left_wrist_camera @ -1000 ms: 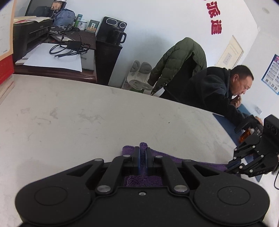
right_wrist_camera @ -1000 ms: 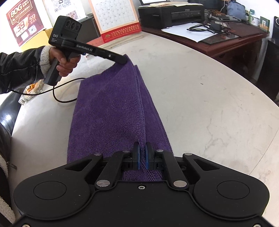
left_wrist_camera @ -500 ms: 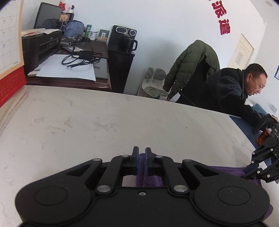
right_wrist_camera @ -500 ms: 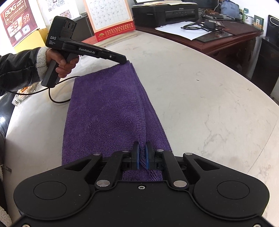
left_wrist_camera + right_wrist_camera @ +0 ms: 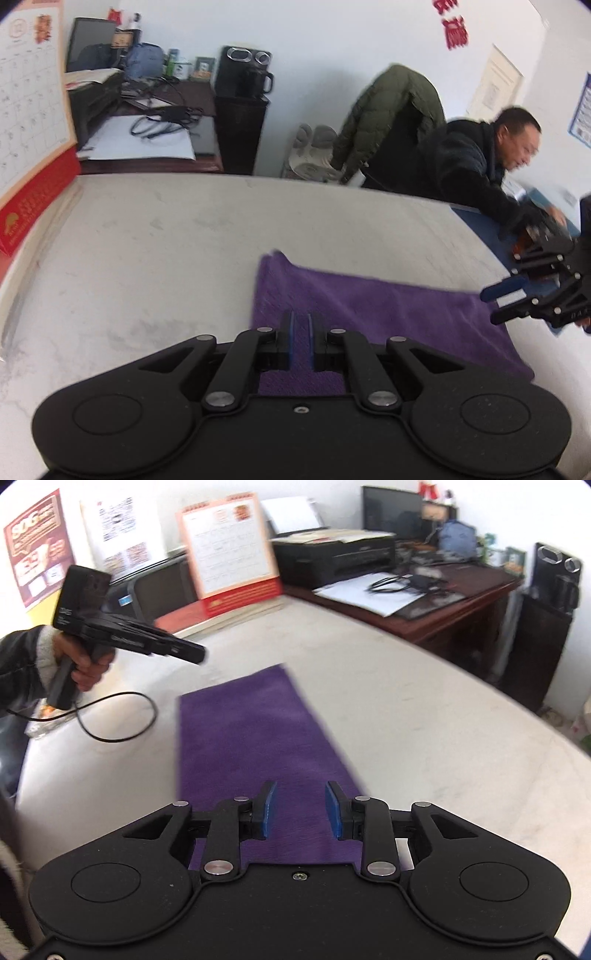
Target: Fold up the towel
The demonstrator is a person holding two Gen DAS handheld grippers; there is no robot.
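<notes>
Right gripper (image 5: 300,808): blue pads spread well apart, nothing between them; it hovers over the near short end of the towel (image 5: 255,746), clear of the cloth.

Left gripper (image 5: 301,345): pads drawn close with a narrow slit between; purple shows through the slit, but the cloth looks to lie beneath rather than pinched. Whether it grips anything I cannot tell from its own view. In the right wrist view the same left gripper (image 5: 197,653) is held in a hand (image 5: 86,664) above and off the towel's far left corner, not touching it.

Towel: lies flat on the pale table (image 5: 424,716) as a long narrow purple strip, edges fairly even, running away from the right gripper toward the calendar (image 5: 231,554). Motion blur hides any layer lines along its sides, so the number of layers is not readable.

Progress, as judged: the strip's narrow shape fits a towel already doubled lengthwise, released and lying at rest. If so, a crosswise fold, short end to short end, would remain. It could equally be a narrow towel laid out single; the frames do not settle which.

Cable (image 5: 122,716) loops on the table left of the towel, apart from it.
</notes>
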